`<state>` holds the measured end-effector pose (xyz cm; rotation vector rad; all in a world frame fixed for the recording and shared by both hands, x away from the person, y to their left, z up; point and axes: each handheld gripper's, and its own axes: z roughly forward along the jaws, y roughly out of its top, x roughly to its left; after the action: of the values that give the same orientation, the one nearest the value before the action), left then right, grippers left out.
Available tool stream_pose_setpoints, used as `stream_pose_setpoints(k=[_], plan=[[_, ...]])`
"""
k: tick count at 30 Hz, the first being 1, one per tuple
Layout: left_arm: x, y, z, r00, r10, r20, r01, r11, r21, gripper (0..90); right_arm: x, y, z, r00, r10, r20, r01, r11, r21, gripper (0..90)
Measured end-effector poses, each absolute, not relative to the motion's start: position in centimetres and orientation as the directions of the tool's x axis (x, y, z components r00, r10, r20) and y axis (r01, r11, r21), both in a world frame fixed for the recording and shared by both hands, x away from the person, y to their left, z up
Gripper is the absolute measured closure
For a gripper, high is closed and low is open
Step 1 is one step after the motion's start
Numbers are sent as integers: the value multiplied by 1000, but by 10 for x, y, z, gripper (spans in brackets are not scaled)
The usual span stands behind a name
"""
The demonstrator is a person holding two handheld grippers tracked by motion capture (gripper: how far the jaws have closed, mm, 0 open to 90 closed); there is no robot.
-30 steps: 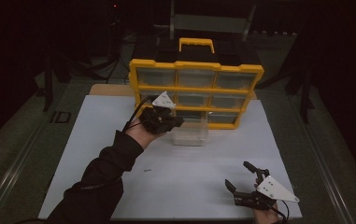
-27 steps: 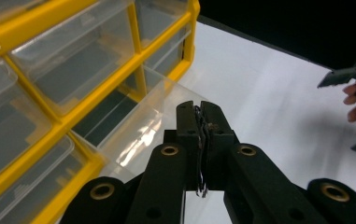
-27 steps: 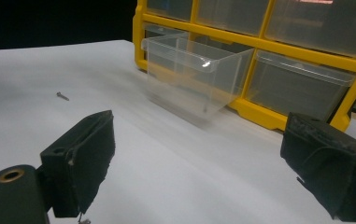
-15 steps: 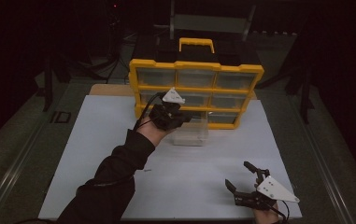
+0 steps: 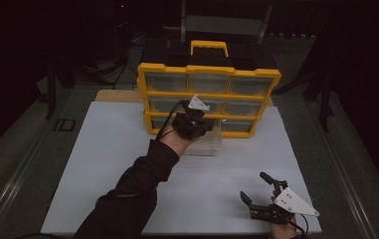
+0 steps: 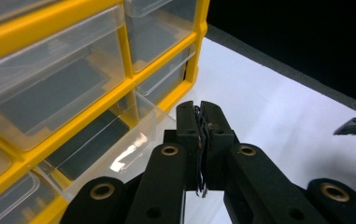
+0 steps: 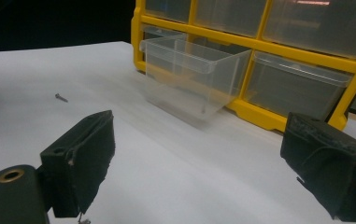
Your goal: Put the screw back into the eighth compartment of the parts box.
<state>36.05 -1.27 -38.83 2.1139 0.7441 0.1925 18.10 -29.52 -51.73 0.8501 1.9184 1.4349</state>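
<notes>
A yellow organizer (image 5: 209, 72) with clear drawers stands at the back of the white sheet. One clear drawer (image 5: 208, 145) sticks out in front of its bottom row, and I cannot tell whether its back end is still in the slot. It also shows as the drawer (image 7: 189, 77) and the drawer (image 6: 115, 144), and it looks empty. My left gripper (image 5: 198, 129) hovers over this drawer, close to the cabinet front. Its jaws (image 6: 202, 122) are shut, pad against pad. My right gripper (image 5: 254, 185) rests low at the front right, open, nothing between its fingers (image 7: 89, 154).
A small dark screw (image 7: 61, 97) lies loose on the white sheet (image 5: 107, 149), left of the drawer in the right gripper view. The organizer's yellow handle (image 5: 209, 46) rises at the back. The surroundings beyond the table are dark.
My left gripper has moved right and slightly toward the cabinet, over the pulled-out drawer. The right gripper has stayed where it was.
</notes>
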Motion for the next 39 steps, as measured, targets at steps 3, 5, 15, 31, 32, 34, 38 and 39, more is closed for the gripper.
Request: stream_pose_setpoints(k=[3,5,15,31,32,34,38,39], plan=[[362,-16,-395,805,579,-132,449,-450,772,866,181,-296,-517,-619,781,-81,141,212,967,102],[363,-17,-397,802,581,-138,454,-443,773,866,181,-296,-517,-618,782,-82,142,213,967,102],[371,-20,-421,771,621,-141,502,-457,734,866,180,-296,-516,-620,780,-82,139,211,968,102],[389,-20,-444,731,658,-181,573,-447,687,865,180,-296,-516,-625,776,-82,140,215,967,102],[391,-21,-446,727,662,-185,582,-451,677,865,180,-295,-517,-626,775,-86,139,220,966,102],[392,-22,-447,729,661,-177,582,-464,668,864,180,-295,-517,-628,774,-85,139,219,966,102],[396,-25,-450,723,665,-190,601,-469,647,864,180,-295,-517,-626,775,-82,141,216,966,102],[396,-25,-450,723,665,-190,601,-469,647,864,180,-295,-517,-626,775,-82,141,216,966,102]])
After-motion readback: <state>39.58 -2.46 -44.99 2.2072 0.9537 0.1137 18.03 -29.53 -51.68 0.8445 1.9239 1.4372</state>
